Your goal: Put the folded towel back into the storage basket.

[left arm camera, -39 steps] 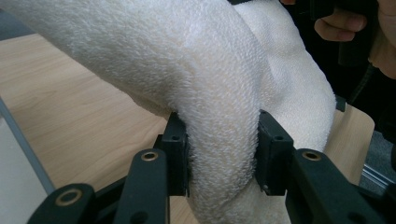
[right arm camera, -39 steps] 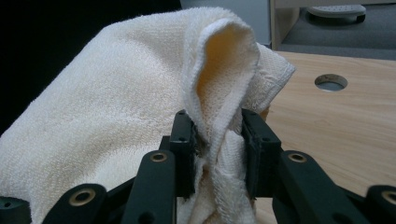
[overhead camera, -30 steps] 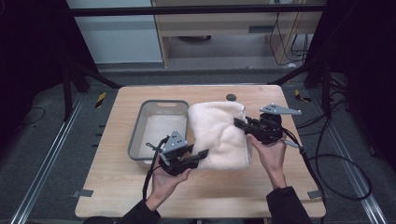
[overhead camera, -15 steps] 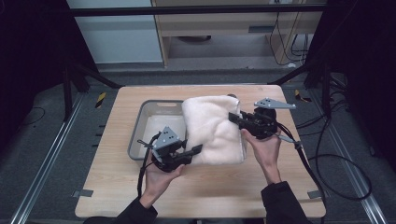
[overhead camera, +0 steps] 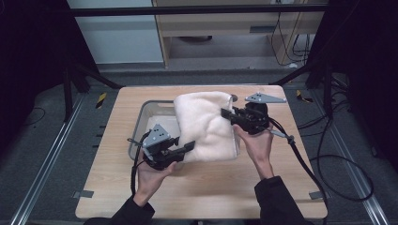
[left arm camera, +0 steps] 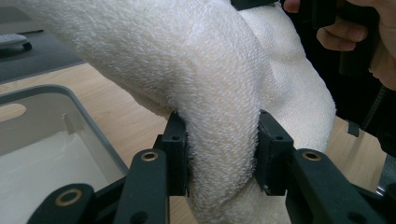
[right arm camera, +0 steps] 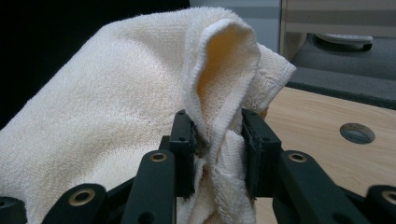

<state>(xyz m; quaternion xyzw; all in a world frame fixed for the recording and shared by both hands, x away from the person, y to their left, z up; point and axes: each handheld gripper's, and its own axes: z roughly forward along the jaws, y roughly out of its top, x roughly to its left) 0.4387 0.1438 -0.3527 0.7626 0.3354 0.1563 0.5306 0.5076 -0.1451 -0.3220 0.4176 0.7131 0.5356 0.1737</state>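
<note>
Thick cream terry towel point(overhead camera: 206, 125) was folded into a fat pad, held off the wooden bench point(overhead camera: 263, 187) between both grippers, over the right half of the grey plastic tray point(overhead camera: 141, 123). Long axis ran near-to-far across the bench in the high view, far end tilted slightly left; near edge sat lower than far edge.

Left gripper point(overhead camera: 187, 146) was at the towel's near-left corner, fingers point(left arm camera: 177, 149) pointing right and a bit away from the person, clamped on a thick rolled fold. Left hand point(overhead camera: 152, 172) gripped from below, forearm coming up from the bottom edge.

Right gripper point(overhead camera: 226, 113) was at the right edge toward the far end, fingers point(right arm camera: 184, 154) pointing left, pinched on a bunched hem. Right hand point(overhead camera: 256, 143) was under the body, wrist bent inward, dark sleeve point(overhead camera: 277, 201) at bottom.

Small round hole point(right arm camera: 357, 133) in the bench lay beyond the towel's far right corner.
</note>
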